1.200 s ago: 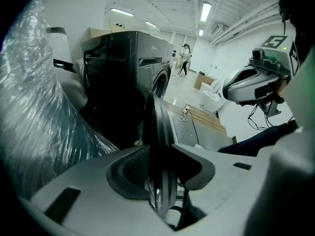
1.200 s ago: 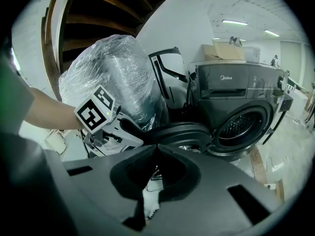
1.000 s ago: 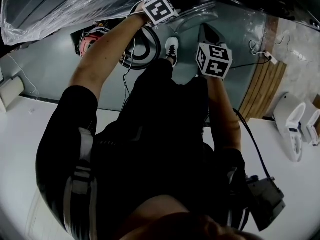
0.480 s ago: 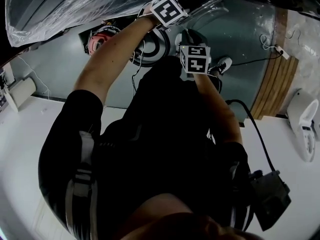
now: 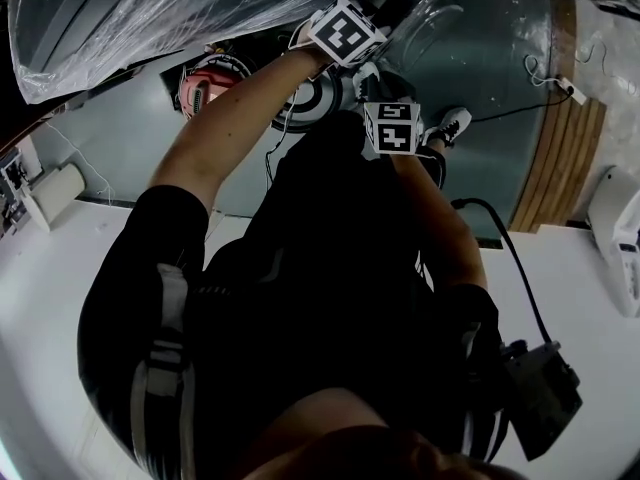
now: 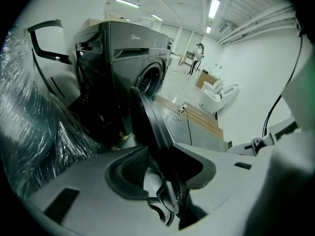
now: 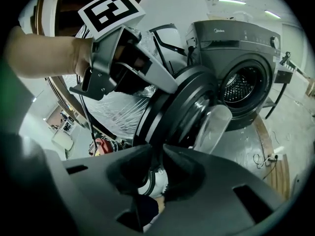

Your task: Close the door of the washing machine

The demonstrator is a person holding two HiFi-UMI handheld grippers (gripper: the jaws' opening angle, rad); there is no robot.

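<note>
The dark grey washing machine (image 7: 241,58) stands with its drum (image 7: 241,87) exposed. Its round door (image 7: 182,112) is swung out, the clear glass bowl (image 7: 214,129) facing the machine. My left gripper (image 6: 162,173) straddles the door's rim (image 6: 147,127); its jaws are opening and a gap shows beside the left pad. From the right gripper view, that left gripper (image 7: 170,85) sits on the door's upper rim. My right gripper (image 7: 156,163) is just below the door's lower rim, jaws opening, nothing between them. Both marker cubes (image 5: 345,30) (image 5: 392,126) are close together in the head view.
A large plastic-wrapped object (image 6: 29,132) stands close on the left of the door. A red item (image 5: 205,83) and cables lie on the grey floor. A power strip (image 6: 179,109) rests on the wooden strip. White fixtures (image 6: 216,92) stand by the far wall, and a person (image 6: 198,53) is far off.
The right gripper swung left and down, coming in under the door next to the left gripper. The left gripper shifted a little to the right with the door rim.
</note>
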